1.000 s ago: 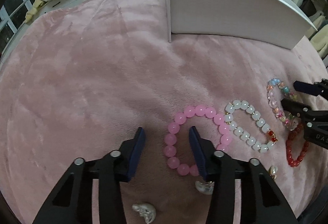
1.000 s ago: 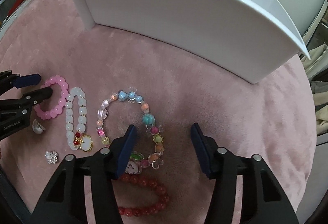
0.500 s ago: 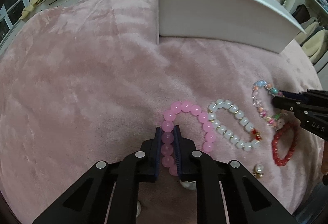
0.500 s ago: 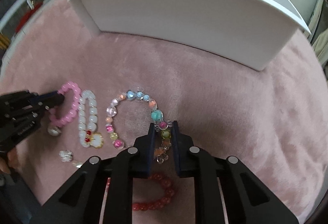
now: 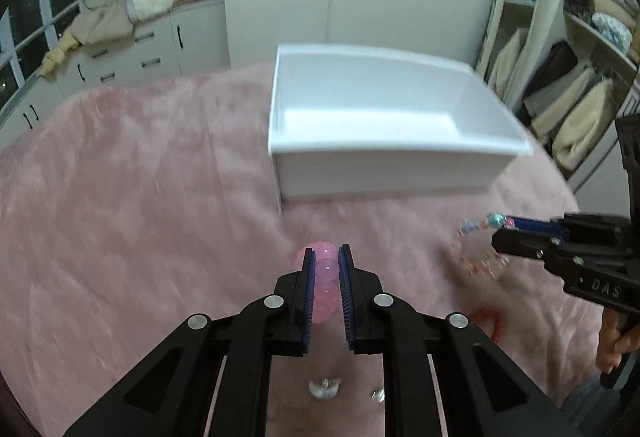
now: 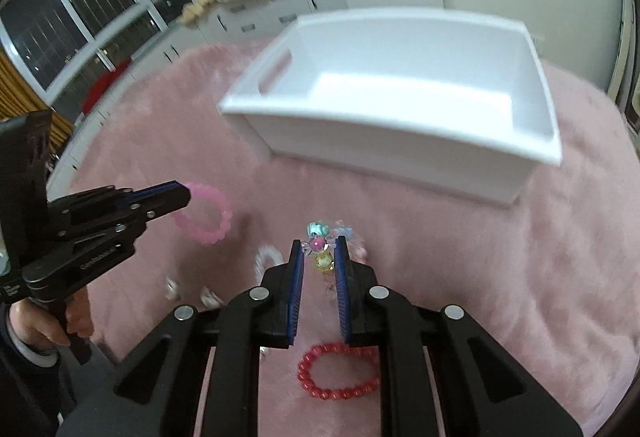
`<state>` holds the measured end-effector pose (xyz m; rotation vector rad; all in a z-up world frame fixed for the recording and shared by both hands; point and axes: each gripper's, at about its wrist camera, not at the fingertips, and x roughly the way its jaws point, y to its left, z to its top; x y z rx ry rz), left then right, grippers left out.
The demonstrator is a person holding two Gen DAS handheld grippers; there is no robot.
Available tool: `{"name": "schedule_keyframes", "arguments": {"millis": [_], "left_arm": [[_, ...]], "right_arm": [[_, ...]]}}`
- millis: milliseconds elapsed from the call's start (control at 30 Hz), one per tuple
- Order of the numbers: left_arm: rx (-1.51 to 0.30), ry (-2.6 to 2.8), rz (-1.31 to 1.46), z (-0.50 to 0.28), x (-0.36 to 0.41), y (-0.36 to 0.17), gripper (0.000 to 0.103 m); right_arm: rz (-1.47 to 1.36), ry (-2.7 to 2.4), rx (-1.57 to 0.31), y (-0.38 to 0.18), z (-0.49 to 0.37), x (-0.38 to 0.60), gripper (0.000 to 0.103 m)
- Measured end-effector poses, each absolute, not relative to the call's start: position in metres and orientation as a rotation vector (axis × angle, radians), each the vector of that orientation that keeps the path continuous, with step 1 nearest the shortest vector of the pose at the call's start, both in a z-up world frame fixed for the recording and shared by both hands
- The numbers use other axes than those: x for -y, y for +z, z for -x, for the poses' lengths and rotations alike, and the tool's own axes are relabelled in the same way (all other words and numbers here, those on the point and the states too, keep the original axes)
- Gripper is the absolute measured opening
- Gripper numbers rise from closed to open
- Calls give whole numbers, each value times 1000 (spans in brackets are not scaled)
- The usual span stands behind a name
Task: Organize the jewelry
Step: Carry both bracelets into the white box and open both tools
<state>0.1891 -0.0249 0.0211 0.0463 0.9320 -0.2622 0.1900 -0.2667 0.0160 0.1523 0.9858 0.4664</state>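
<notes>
My left gripper is shut on the pink bead bracelet and holds it above the pink plush cover; it hangs as a loop in the right wrist view. My right gripper is shut on the multicolour bead bracelet, also lifted; it dangles in the left wrist view. The open white box stands ahead of both grippers, its inside showing bare.
A red bead bracelet lies on the cover below my right gripper. A white bead bracelet and small earrings lie on the cover. Drawers, windows and wardrobe shelves surround the bed.
Both grippers, shut on their bracelets half a second ago, have lifted them off the cover. The views now look down into the white box.
</notes>
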Motion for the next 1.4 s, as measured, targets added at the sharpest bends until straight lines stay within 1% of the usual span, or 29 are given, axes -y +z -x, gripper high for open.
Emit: {"name": "schedule_keyframes", "arguments": {"millis": [233, 400, 700, 867, 1067, 1233, 1400], "left_arm": [[-861, -316, -94, -212, 45, 72, 17], [-828, -345, -136, -240, 65, 96, 17], [-821, -361, -112, -305, 90, 106, 17], [-826, -339, -95, -338, 102, 91, 17], [-895, -285, -33, -371, 105, 40, 17], [-929, -260, -81, -380, 113, 3, 17], [-946, -258, -69, -383, 118, -13, 17]], "right_arm": [[-193, 461, -885, 66, -212, 282, 16], [-195, 413, -823, 93, -238, 298, 16], [-188, 335, -856, 87, -291, 314, 16], [-188, 274, -921, 64, -326, 313, 16], [-224, 207, -1022, 30, -361, 318, 16], [-160, 168, -1073, 7, -376, 308, 16], [-136, 150, -1112, -11, -381, 299, 16]]}}
